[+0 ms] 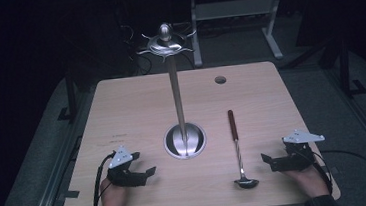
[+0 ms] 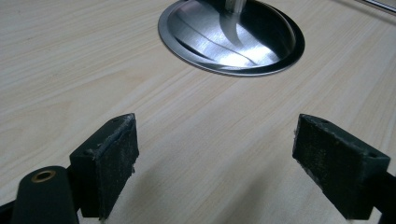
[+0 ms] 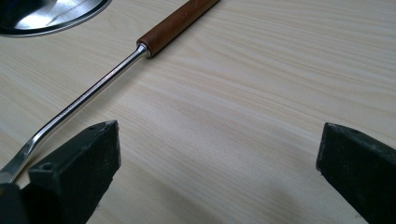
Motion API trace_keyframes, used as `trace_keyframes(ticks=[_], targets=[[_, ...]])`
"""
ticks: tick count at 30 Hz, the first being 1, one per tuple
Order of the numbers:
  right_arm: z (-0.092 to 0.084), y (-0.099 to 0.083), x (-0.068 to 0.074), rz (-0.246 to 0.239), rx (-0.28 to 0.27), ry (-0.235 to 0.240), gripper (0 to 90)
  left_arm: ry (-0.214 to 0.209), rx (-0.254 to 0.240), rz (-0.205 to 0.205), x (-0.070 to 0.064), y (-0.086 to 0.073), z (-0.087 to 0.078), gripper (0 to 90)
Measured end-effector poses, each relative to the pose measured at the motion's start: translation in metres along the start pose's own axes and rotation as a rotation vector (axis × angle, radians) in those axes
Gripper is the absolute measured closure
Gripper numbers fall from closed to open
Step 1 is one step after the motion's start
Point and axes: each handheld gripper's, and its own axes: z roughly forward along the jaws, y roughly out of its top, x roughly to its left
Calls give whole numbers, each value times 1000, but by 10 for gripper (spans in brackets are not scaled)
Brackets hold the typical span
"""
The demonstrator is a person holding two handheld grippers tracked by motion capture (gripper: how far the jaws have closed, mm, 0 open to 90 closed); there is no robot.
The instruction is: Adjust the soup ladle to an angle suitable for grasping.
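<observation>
Wooden table [image 1: 136, 107] holds one ladle [image 1: 236, 148], one steel stand [image 1: 179, 108], perhaps for utensils.

A light wooden table [image 1: 131, 107] is noted beneath the right claw [image 1: 267, 162]. A round hole [image 1: 220, 79] is recorded near its far edge, well beyond that claw. A white frame [image 1: 271, 30] is observed farther behind, off the table.

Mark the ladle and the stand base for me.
ladle [image 1: 232, 124]: high view, on its brown wooden handle.
stand base [image 1: 198, 141]: high view, on the round metal dish's right rim.
</observation>
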Motion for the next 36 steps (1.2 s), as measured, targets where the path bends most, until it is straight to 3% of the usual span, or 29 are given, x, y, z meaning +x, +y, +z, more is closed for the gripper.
trace_keyframes(ticks=[9,17,26,27,28,36], targets=[[-2,1,0,12,10,5,8,-8,5,3,0,0,0,142],[-8,12,2,14,-1,5,153,-6,5,21,-2,0,1,142],[-3,33,-1,1,-43,4,460,-7,5,25,-3,0,1,142],[-3,33,-1,1,-43,4,460,-7,5,25,-3,0,1,141],[-1,37,-2,-5,-46,-2,520,-7,5,25,-3,0,1,142],[12,52,-3,-11,-52,1,703,-8,6,26,-3,0,1,142]])
